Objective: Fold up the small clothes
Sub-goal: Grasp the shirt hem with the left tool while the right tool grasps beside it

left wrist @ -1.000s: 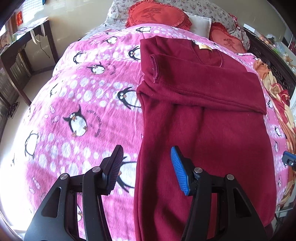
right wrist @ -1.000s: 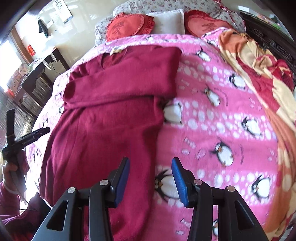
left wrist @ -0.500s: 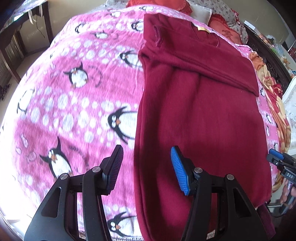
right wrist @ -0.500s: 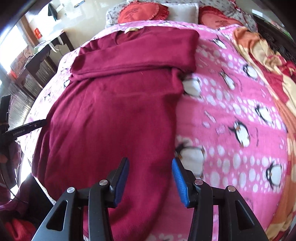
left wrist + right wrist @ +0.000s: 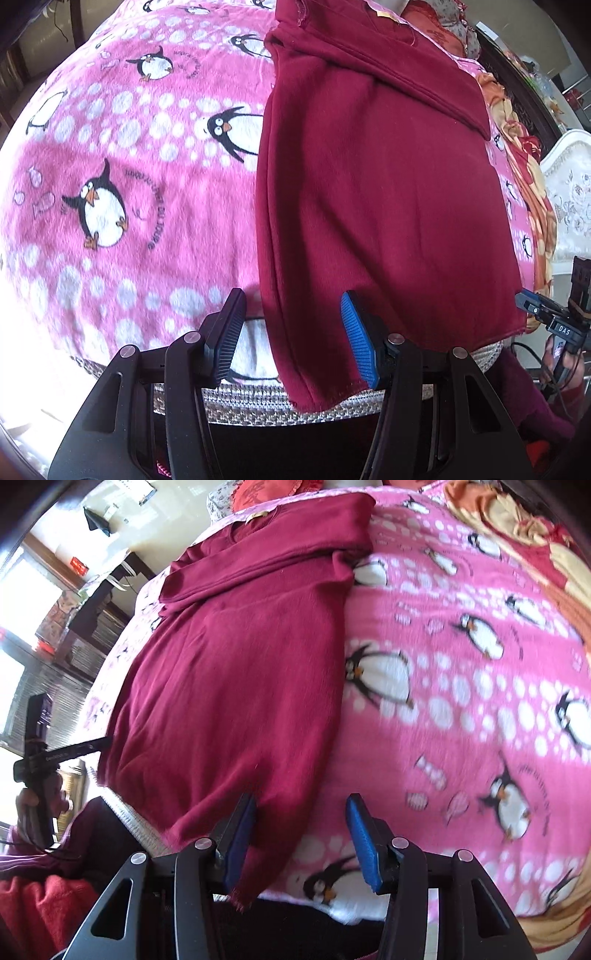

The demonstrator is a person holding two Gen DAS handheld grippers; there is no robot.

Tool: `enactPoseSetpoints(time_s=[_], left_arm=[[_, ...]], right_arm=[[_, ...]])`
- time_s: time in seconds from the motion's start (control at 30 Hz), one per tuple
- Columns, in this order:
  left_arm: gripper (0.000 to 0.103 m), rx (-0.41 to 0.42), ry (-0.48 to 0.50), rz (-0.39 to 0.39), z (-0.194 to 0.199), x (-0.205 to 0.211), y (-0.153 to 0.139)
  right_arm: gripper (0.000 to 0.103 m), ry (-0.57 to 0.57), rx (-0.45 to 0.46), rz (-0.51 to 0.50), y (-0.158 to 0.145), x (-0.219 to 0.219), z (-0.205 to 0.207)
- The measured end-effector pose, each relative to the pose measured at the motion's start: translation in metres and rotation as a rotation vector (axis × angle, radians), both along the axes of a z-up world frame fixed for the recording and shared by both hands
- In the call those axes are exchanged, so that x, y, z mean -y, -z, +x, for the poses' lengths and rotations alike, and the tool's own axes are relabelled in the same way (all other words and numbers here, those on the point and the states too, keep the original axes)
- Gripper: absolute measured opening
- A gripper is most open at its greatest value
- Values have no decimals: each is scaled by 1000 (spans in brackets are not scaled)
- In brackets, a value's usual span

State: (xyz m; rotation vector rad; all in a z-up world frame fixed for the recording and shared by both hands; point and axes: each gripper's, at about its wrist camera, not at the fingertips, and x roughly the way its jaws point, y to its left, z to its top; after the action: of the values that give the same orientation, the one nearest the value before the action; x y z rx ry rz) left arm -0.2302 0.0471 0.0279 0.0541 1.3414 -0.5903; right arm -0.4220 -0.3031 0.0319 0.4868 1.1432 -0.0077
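Dark red sweater [image 5: 376,192] laid flat on the pink penguin blanket [image 5: 122,192] of a bed, its sleeves already folded across the chest and its hem hanging just over the near edge of the bed. The left tool [image 5: 291,332] hovers at the left hem corner [image 5: 314,391] with its jaws fairly wide; the corner lies between the pads, not pinched. In the right wrist view the right tool [image 5: 301,834] straddles the opposite hem corner [image 5: 251,882], jaws opening, with the inner blue pad beside the cloth and no visible pressure on it.

Step in hand, by judgement: grasping both hem corners for a bottom-to-top fold. To do it well, each tool should reach deep enough to catch both layers of the hem, not the fringe alone, and avoid nipping the blanket beneath. Both should close at matching points on the side seams, so the fold line runs square. Lifting evenly and carrying the hem toward the collar label [image 5: 384,13] without dragging the folded sleeves [image 5: 266,565] would keep the stack tidy. Uneven grip is the chief risk.
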Motion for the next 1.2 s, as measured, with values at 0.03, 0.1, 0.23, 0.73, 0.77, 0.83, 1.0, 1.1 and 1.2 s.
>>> enactPoseSetpoints(time_s=[0.03,0.1,0.23,0.73,0.77,0.83,1.0,1.1,1.2], left_arm=[[54,-4,-4,-4,0,-1,0],[54,-13,-16,-12,-1,-3,1],[55,-14,-11,-7,-2,-2,1],[73,-63,74,-10,-3,26,5],[56,-59,71,-6,-3,26,4],[16,-54,71,10,0,27,2],[8,-34,94,-40,13,33,-15],[7,24,82,-96,28,38,-37],[7,82,54,-139,53,47,-57]], right_arm=[[49,4,4,17,1,0,-3],[52,5,20,46,1,-2,-7],[52,1,26,60,0,-4,-7],[27,-47,103,129,7,-12,4],[19,-48,109,129,8,-12,4],[10,-33,130,162,6,-5,4],[9,-18,235,237,-15,13,11],[8,-17,302,251,-34,24,24],[8,-20,353,213,-51,32,45]])
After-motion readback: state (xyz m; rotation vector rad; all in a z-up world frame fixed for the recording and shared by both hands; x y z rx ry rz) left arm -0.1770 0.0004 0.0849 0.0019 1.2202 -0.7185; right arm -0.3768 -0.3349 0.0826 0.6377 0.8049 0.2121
